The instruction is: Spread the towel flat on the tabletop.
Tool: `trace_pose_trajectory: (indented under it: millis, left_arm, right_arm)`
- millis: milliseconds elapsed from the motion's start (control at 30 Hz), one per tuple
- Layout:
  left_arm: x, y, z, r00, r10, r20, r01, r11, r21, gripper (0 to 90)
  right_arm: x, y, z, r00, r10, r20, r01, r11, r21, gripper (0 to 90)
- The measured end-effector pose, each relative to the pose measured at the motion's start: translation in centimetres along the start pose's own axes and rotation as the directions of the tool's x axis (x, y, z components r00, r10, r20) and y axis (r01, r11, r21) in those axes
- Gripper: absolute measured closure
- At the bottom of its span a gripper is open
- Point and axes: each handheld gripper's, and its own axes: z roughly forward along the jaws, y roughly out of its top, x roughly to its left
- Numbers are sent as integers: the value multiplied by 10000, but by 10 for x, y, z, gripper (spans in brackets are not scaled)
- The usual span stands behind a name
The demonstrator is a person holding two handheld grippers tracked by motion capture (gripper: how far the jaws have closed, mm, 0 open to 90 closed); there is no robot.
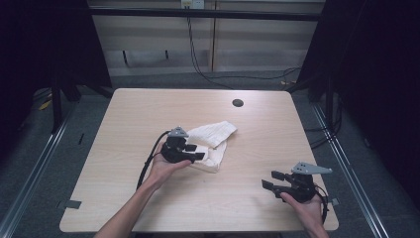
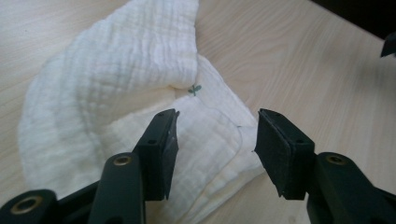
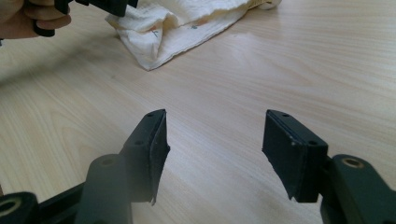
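Note:
A white, crinkled cloth (image 1: 214,139) lies folded over itself near the middle of the wooden table (image 1: 124,124). My left gripper (image 1: 197,151) hovers at the cloth's near left edge, its jaws open over the lower layer of cloth (image 2: 205,135) with nothing pinched. A small green mark (image 2: 194,89) sits on the cloth where the upper fold meets the lower layer. My right gripper (image 1: 271,179) rests near the table's front right, open over bare wood (image 3: 215,140). From there the cloth (image 3: 177,23) and the left hand (image 3: 32,18) lie farther off.
A round dark hole (image 1: 237,103) sits in the table top toward the back. Cables hang along the wall behind the table. Dark frames stand at both sides, and floor rails run beside the table.

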Motion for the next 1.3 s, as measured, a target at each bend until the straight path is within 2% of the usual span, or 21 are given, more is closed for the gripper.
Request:
trace_pose_trajectory:
  millis: [200, 267, 300, 400, 467, 567, 633, 667, 767, 867, 967, 1033, 1167, 1300]
  left_arm:
    - [-4, -9, 21, 9987, 412, -316, -390, 9970, 673, 456]
    - [-4, -14, 23, 9981, 531, -297, -511, 9967, 637, 457]
    - [-3, -15, 23, 9978, 567, -351, -548, 9971, 519, 476]
    - [-2, -17, 22, 9967, 743, -316, -723, 9957, 583, 575]
    - [-3, -18, 22, 9927, 1127, -436, -1095, 9915, 704, 655]
    - [-4, -21, 20, 9916, 1271, -228, -1252, 9895, 719, 777]
    - [-3, -23, 17, 9932, 1158, -98, -1148, 9909, 697, 813]
    - [-3, -23, 16, 9943, 1067, 35, -1067, 9915, 741, 821]
    - [-3, -25, 11, 9918, 1244, 303, -1267, 9876, 924, 827]
    - [-4, -28, 4, 9906, 1293, 449, -1337, 9845, 1133, 827]
    - [-7, -31, -7, 9867, 1554, 467, -1603, 9784, 1304, 826]
    - [-9, -34, -14, 9860, 1610, 429, -1651, 9790, 1200, 825]
    - [-11, -37, -23, 9863, 1487, 719, -1560, 9816, 1100, 824]
    - [-16, -39, -28, 9826, 1603, 935, -1705, 9787, 1141, 825]
  right_arm:
    - [1, 0, 1, 9999, -131, 36, 131, 9999, 60, 399]
    - [1, -1, 1, 9999, -118, -21, 118, 9999, 49, 397]
    - [1, -1, 1, 9999, -105, -73, 105, 9999, 56, 397]
    - [1, -1, 2, 9999, -138, -88, 139, 9999, 93, 396]
    - [1, -1, 3, 9999, -29, -99, 29, 10000, 84, 396]
    - [3, 0, 6, 9998, -205, -9, 205, 9995, 244, 397]
    - [5, 0, 7, 9997, -221, -48, 223, 9992, 345, 397]
    - [5, 0, 8, 9997, -232, -14, 232, 9991, 354, 396]
    - [5, 0, 10, 9997, -234, -76, 236, 9990, 382, 396]
    - [6, 1, 10, 9996, -278, -44, 279, 9988, 411, 396]
    - [6, 0, 12, 9995, -307, -2, 306, 9983, 490, 395]
    - [6, 1, 13, 9992, -394, -10, 394, 9980, 492, 393]
    - [6, 1, 14, 9995, -323, 14, 322, 9979, 554, 390]
    - [9, 1, 15, 9993, -376, -12, 376, 9976, 586, 390]
